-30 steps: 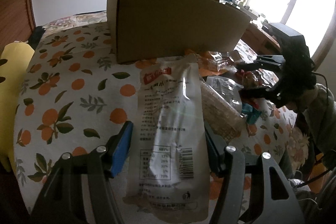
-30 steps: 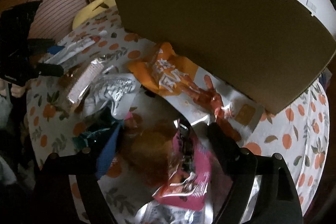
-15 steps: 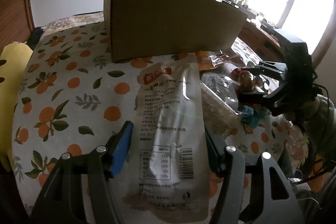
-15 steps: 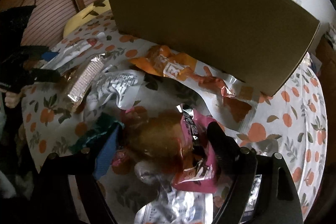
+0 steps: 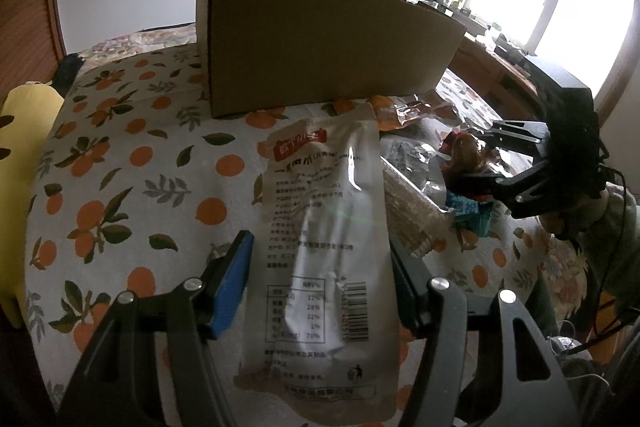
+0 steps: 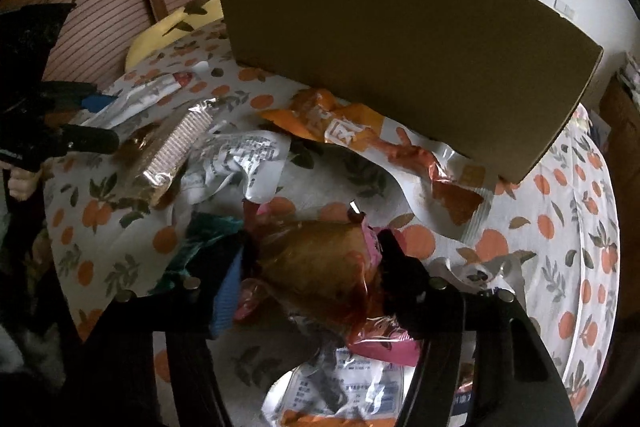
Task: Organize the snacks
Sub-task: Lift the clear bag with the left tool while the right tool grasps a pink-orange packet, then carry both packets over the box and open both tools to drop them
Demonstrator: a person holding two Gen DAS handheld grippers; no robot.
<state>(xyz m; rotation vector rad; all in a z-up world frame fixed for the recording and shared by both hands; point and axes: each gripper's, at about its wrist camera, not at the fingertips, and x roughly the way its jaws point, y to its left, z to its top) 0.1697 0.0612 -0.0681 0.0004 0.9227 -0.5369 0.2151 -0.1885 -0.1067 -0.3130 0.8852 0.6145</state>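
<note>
Your left gripper (image 5: 320, 275) is gripping the white snack pouch (image 5: 324, 251) by its lower half; its long axis is running from 6 toward 12 o'clock, red label pointing at the cardboard box (image 5: 320, 39). Your right gripper (image 6: 312, 267) is closing on a brown-and-pink snack packet (image 6: 320, 267), pads touching.

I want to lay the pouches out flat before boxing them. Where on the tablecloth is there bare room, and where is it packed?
Bare: the tablecloth between the white pouch and the yellow cushion, running back to the cardboard box. Crowded: past the white pouch, the wafer pack, orange packet and other wrappers pile together around the right gripper.
</note>
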